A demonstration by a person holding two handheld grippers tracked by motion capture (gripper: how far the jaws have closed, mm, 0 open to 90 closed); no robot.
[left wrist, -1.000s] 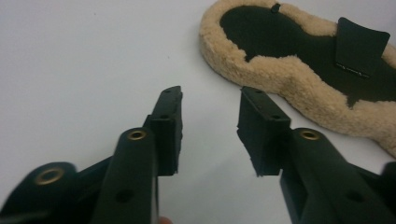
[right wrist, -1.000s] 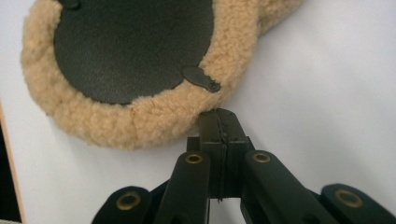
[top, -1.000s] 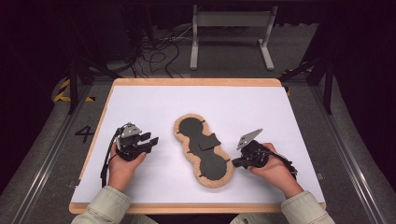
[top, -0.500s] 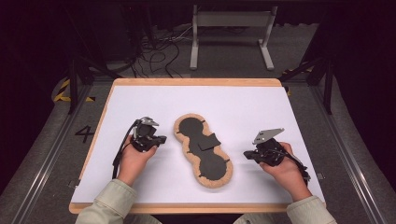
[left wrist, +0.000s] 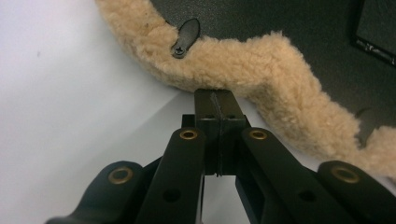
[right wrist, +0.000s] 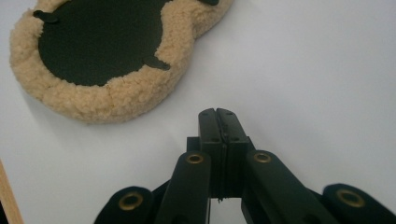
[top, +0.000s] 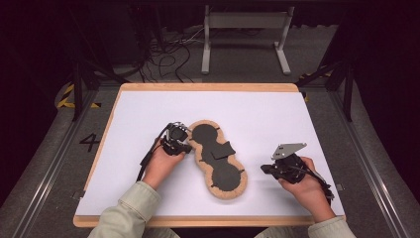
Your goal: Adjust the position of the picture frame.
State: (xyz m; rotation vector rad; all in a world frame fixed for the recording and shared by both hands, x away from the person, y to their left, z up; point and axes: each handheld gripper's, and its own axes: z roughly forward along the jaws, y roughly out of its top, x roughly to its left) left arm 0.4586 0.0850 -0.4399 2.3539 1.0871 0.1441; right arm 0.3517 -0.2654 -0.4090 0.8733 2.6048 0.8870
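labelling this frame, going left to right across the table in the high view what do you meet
Left gripper → fleece-edged pad with dark patches → right gripper, all on the white table. The left gripper sits at the pad's left rim; the right one lies apart from it.

- The left gripper [left wrist: 218,100] has its two black jaws pressed together, tips at the tan fleece rim [left wrist: 261,65] of a dark pad.
- A small black screwed tab [left wrist: 185,37] lies on that fleece.
- White table surface [left wrist: 65,102] beneath.
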